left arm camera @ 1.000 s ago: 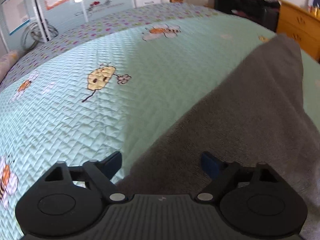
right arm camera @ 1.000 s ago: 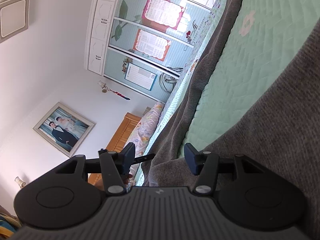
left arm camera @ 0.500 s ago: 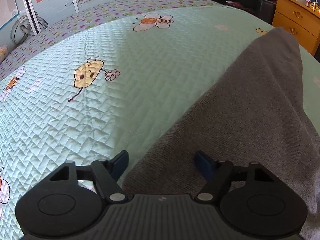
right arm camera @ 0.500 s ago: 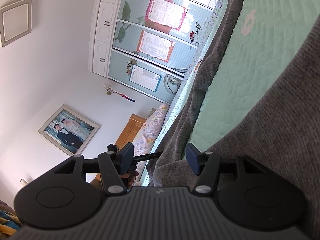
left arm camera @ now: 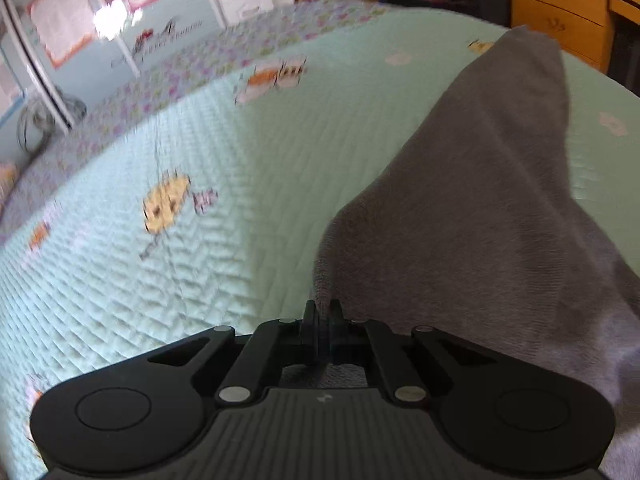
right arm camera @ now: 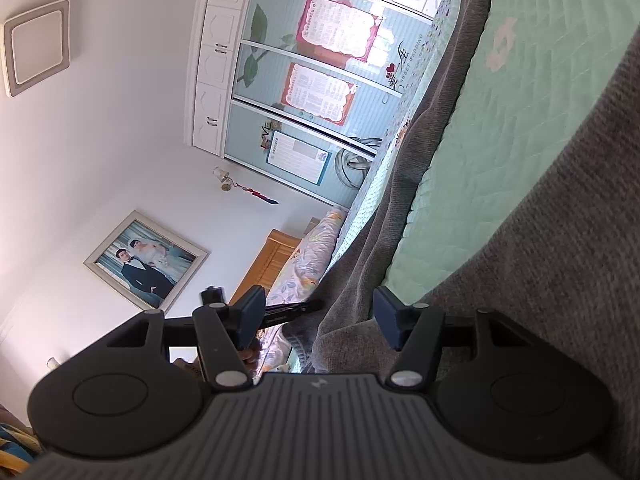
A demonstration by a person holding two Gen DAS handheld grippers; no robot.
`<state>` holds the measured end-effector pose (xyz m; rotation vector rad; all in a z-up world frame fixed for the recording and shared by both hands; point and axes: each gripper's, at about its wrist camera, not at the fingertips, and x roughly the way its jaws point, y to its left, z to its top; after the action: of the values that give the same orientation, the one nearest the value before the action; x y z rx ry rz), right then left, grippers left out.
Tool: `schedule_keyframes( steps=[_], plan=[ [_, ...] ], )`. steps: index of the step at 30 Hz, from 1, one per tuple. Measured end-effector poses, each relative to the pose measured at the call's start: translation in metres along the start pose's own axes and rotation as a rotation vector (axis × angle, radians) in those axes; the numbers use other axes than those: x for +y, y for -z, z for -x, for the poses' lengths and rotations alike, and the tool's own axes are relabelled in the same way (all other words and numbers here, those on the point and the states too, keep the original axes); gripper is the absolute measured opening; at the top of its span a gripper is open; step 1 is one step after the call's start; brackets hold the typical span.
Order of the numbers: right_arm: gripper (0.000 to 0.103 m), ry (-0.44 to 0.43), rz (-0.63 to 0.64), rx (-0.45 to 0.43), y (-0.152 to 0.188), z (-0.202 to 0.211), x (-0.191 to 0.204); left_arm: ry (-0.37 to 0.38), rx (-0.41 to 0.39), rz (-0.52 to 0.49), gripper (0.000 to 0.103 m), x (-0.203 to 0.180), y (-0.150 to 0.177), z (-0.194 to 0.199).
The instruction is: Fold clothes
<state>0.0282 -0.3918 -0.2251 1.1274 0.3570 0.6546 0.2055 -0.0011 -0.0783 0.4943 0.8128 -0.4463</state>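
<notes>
left gripper (left arm camera: 322,312) pinched tight on a raised edge of the grey garment (left arm camera: 480,208), spread across the mint quilted bedspread (left arm camera: 200,280). right gripper (right arm camera: 320,316) spread wide, gripping nothing, with grey cloth bunched just between and beyond its blue fingertips (right arm camera: 386,312).

left gripper (left arm camera: 322,312) – matte black, ribbed grey body, round discs, silver screws, small white logo. right gripper (right arm camera: 319,314) – same build, with dark blue pads (right arm camera: 251,312).

Readable lettering — wardrobe doors only

"LOVE" decal (right arm camera: 269,131) on one wardrobe door (right arm camera: 296,152); "SWEET WEDDING" script (right arm camera: 404,68) on another — poster print is too small.
</notes>
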Motion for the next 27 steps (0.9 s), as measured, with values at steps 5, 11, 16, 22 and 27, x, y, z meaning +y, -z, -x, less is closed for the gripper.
schedule_keyframes(
  steps=[5, 11, 16, 22, 27],
  plan=[
    [0.062, -0.006, 0.001, 0.000, -0.001, 0.002, 0.000, -0.019, -0.087, -0.078, 0.003, -0.022, 0.000, 0.040],
    [0.063, -0.008, 0.002, 0.001, -0.001, 0.004, 0.000, 0.025, -0.205, -0.211, 0.003, -0.074, 0.016, 0.101],
    [0.063, -0.010, 0.002, 0.001, -0.002, 0.005, 0.001, 0.084, -0.273, -0.295, 0.003, -0.121, 0.047, 0.151],
    [0.063, -0.008, 0.005, 0.003, -0.004, 0.006, 0.001, 0.162, -0.261, -0.270, 0.003, -0.138, 0.097, 0.166],
    [0.063, -0.008, 0.006, 0.005, -0.005, 0.007, 0.001, 0.170, -0.221, -0.207, 0.003, -0.136, 0.140, 0.160]
  ],
)
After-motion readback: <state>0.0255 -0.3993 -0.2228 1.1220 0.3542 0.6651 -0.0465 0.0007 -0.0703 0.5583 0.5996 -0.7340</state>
